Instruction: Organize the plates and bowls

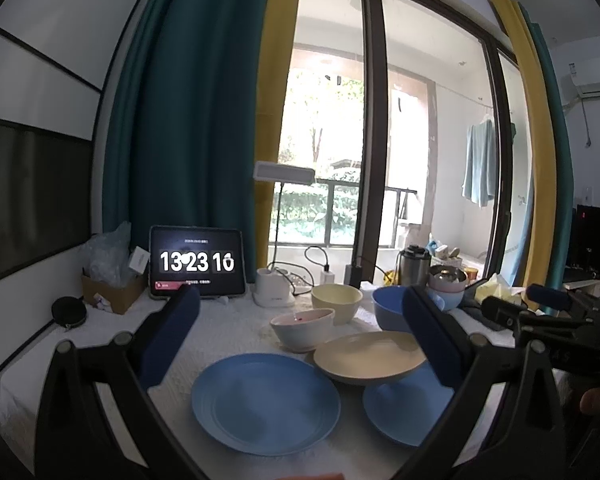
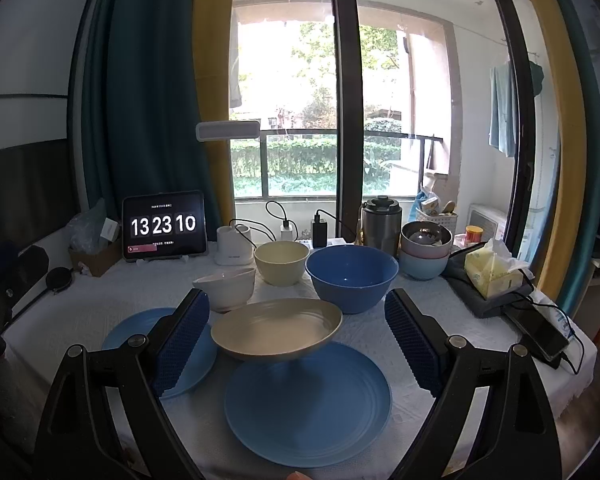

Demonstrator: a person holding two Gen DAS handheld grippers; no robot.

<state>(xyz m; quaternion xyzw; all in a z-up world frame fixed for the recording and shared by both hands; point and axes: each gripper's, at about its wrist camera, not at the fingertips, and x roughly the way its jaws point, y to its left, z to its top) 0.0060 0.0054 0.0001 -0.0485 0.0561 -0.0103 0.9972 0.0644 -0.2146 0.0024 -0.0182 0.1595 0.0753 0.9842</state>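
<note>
1. While both grippers hover over the white-clothed table (image 2: 440,300), the left gripper (image 1: 300,344) and the right gripper (image 2: 296,344) stand wide apart, holding nothing.
2. Between two blue plates, the left blue plate (image 1: 266,402) and the right blue plate (image 2: 308,402), a beige plate (image 2: 276,330) sits tilted, overlapping the right one.
3. Behind stand a white bowl (image 2: 228,286), a cream bowl (image 2: 281,262) and a large blue bowl (image 2: 352,276).
4. Stacked bowls (image 2: 425,250) sit further right.
5. A tablet (image 2: 163,225) reads 13 23 10.
</note>
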